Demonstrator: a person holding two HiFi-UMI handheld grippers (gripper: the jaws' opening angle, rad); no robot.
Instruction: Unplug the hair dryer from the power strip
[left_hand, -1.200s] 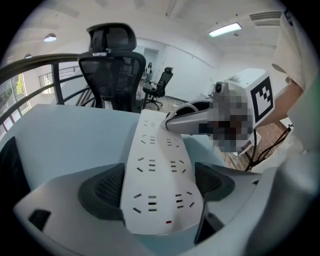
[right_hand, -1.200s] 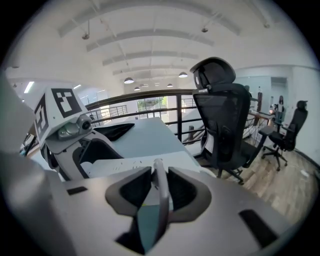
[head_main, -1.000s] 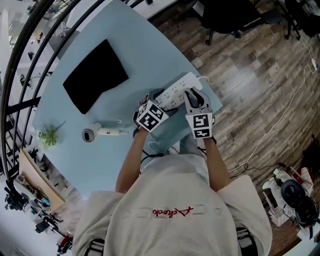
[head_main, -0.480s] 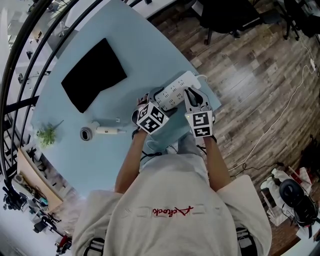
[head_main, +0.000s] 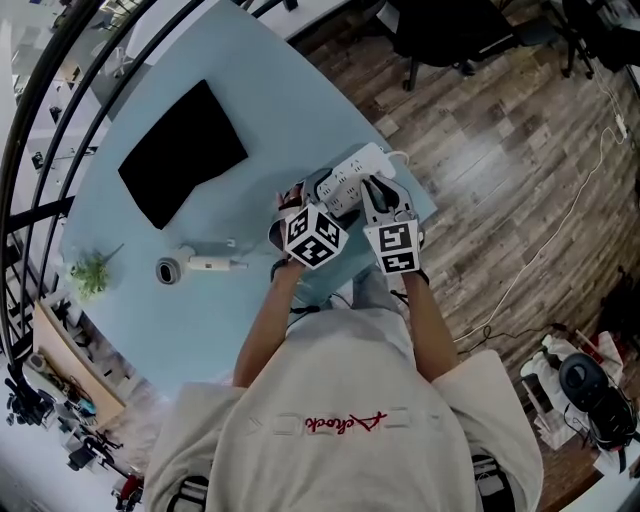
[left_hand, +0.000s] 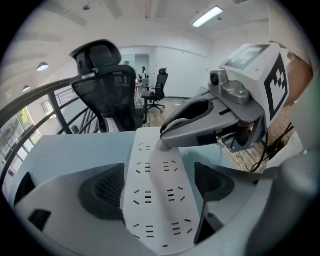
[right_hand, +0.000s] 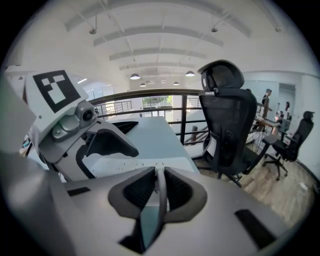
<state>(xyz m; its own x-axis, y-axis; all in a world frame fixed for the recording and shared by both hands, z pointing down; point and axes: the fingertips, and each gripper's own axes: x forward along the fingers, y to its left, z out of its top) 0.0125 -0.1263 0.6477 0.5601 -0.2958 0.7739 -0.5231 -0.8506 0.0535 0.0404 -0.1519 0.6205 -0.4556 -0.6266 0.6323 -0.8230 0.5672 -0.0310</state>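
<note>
From above, the marker cubes hide both sets of fingers and the near end of the strip; the gripper views fill that in. The left gripper (left_hand: 159, 176) has its dark ribbed fingers (left_hand: 102, 192) closed across the width of the white power strip (left_hand: 152, 215), a smooth plastic bar with rows of slotted sockets. Its near end is cut off at the bottom of that view.

The right gripper (right_hand: 159, 172) has just been closing. Its fingers (right_hand: 137, 192) now stand nearly together on a thin pale plug (left_hand: 162, 143) seated at the strip's far sockets. The prongs are hidden, so I cannot tell whether it is still fully in.

The hair dryer (head_main: 190, 267) lies on the pale blue desk (head_main: 250, 110), well to the left of both grippers. It has a round grey head and a slim white handle, and its cord is too fine to trace.

Farther back lies a flat matte black rectangle (head_main: 183, 150); mat or closed laptop, I cannot say. A small green plant (head_main: 92, 275) sits at the desk's left edge. Beyond are a mesh-backed office chair (right_hand: 227, 115) and a wood-plank floor (head_main: 500, 150).
</note>
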